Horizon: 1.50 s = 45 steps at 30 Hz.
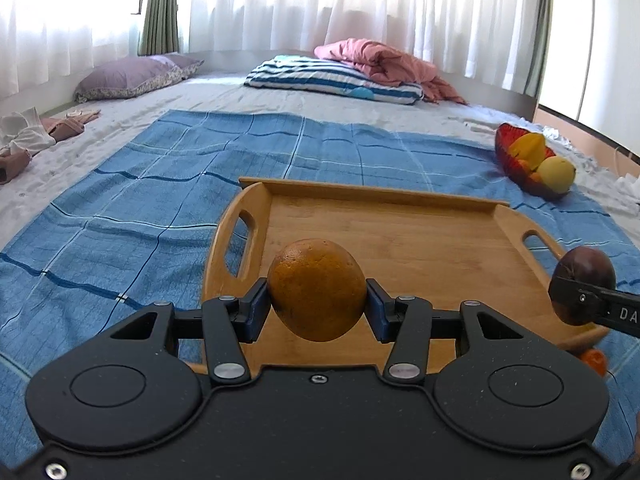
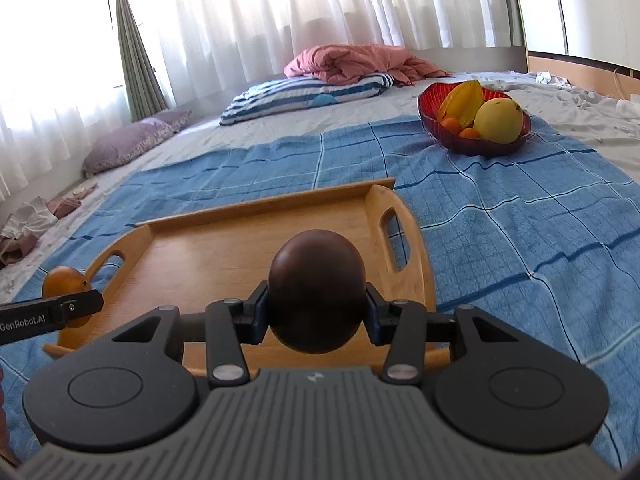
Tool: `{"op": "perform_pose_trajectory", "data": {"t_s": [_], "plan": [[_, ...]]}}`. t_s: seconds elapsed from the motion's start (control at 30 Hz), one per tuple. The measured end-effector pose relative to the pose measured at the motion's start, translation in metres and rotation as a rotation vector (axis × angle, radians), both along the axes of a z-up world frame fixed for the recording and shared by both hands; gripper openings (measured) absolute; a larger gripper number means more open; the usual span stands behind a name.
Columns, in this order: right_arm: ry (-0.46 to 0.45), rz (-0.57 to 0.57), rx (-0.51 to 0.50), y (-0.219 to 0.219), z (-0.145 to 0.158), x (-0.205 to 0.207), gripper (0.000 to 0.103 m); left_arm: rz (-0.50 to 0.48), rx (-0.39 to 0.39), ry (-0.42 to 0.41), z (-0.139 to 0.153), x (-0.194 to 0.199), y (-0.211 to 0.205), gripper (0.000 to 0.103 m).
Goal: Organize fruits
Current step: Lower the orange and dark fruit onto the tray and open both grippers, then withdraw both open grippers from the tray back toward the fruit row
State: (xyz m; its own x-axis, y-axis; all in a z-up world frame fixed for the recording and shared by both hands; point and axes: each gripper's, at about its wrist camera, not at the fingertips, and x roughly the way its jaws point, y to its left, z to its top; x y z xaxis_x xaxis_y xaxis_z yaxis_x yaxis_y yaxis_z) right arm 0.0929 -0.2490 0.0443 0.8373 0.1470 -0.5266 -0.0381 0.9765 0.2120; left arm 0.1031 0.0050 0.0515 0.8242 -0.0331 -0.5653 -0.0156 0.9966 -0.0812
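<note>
Your left hand-held gripper is pinching an orange across its middle, holding it in the air above the near edge of the wooden tray, which lies empty on the blue checked blanket on the bed. Your right hand-held gripper is clamped on a dark purple round fruit the same way, over the tray's right end. The red bowl with a yellow fruit, a starfruit and small oranges sits well apart, further up the blanket. Both held fruits look firm and fairly light, but round and smooth-skinned, so they would likely roll once set down; the purple one seems the slicker. Keep the pads on the widest girth, squeeze gently to avoid bruising, and lower each fully onto the tray floor before letting go.
</note>
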Motion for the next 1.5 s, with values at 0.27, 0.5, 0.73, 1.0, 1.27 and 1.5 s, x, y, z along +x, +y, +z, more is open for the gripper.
{"op": "perform_pose_trajectory", "data": {"t_s": [0.27,0.5,0.73,1.0,1.27,1.5], "plan": [[0.040,-0.008,-0.032,0.006,-0.012,0.011,0.050,0.016,0.002,0.041,-0.013,0.019,0.001,0.048],[0.048,-0.015,-0.045,0.009,-0.018,0.012,0.050,0.015,0.012,0.072,-0.027,0.021,-0.001,0.048],[0.040,-0.012,-0.054,0.010,-0.019,0.011,0.050,0.014,0.026,0.065,-0.032,0.020,-0.004,0.048],[0.033,-0.013,-0.066,0.012,-0.018,0.009,0.055,0.015,0.033,0.061,-0.032,0.020,-0.005,0.049],[0.022,-0.004,-0.109,0.015,-0.022,0.005,0.070,0.006,0.050,0.051,-0.033,0.015,-0.007,0.075],[0.014,-0.018,-0.112,0.011,-0.021,0.000,0.077,-0.007,0.058,0.046,-0.033,0.008,-0.008,0.082]]}}
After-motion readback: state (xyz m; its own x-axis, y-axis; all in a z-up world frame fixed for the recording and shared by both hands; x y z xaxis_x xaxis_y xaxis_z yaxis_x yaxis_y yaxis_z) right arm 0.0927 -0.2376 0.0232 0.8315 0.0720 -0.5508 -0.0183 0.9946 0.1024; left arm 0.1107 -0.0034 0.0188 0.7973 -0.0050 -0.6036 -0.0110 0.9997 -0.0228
